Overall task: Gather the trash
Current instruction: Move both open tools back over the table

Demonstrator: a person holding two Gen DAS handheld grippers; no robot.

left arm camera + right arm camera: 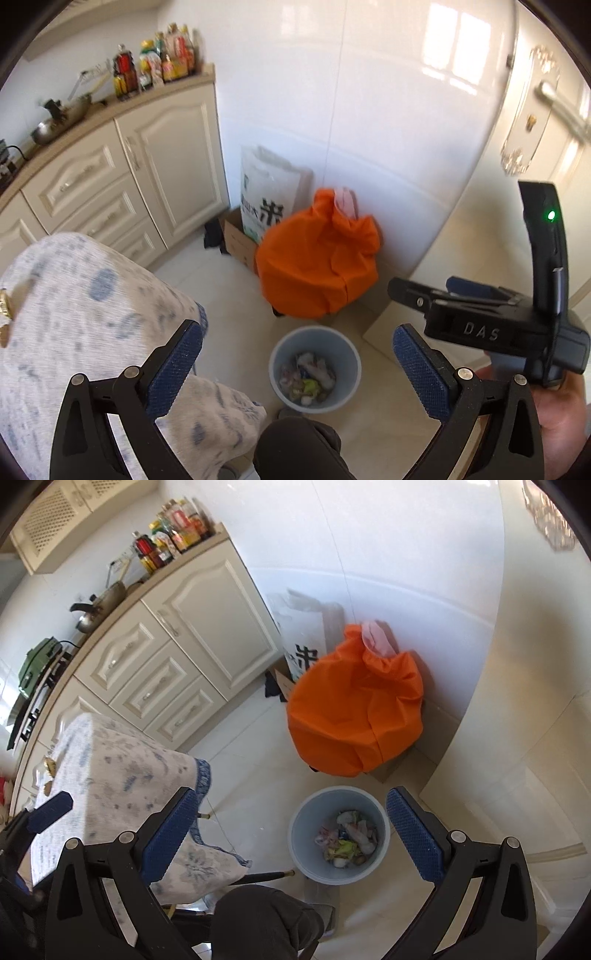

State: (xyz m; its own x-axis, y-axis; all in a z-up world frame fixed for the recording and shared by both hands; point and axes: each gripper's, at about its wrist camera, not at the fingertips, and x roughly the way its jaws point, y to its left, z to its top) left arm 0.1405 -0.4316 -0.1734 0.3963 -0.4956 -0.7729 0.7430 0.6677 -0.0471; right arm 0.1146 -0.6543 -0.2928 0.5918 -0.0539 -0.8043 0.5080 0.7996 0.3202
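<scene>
While hanging over the tiled floor [229, 295], left tongs [297, 373] spread fully wide, blue pads empty, pinching nothing and touching nothing. Right tongs [291, 840] likewise gaping at full width, nothing between the pads. No earlier view to compare, so only the wide-open stance reported.

Low centre of both views: pale blue bin [280, 354] [301, 823] standing on the floor, framed between the spread fingers, well below them. Inside it, crumpled trash [308, 378] [347, 840], whitish, pinkish and yellow-green scraps heaped on the bottom.

At the right edge of the left wrist view: the right tongs seen from the side, black body with a green light, gripped by a hand [561, 413] in the lower right corner.

Lower left of both views: a surface under a white cloth with blue print [74, 314] [122, 760], one corner hanging down behind the left-hand finger.

Just above the bin in the frame: a bulging orange bag [317, 258] [354, 709] against the white wall, with a printed white sack [266, 192] beside it.

Bottom centre: a dark-trousered knee [295, 450] [258, 919].

Upper left: cream cabinets [147, 158] topped by bottles [159, 62] and a kettle [86, 618].
</scene>
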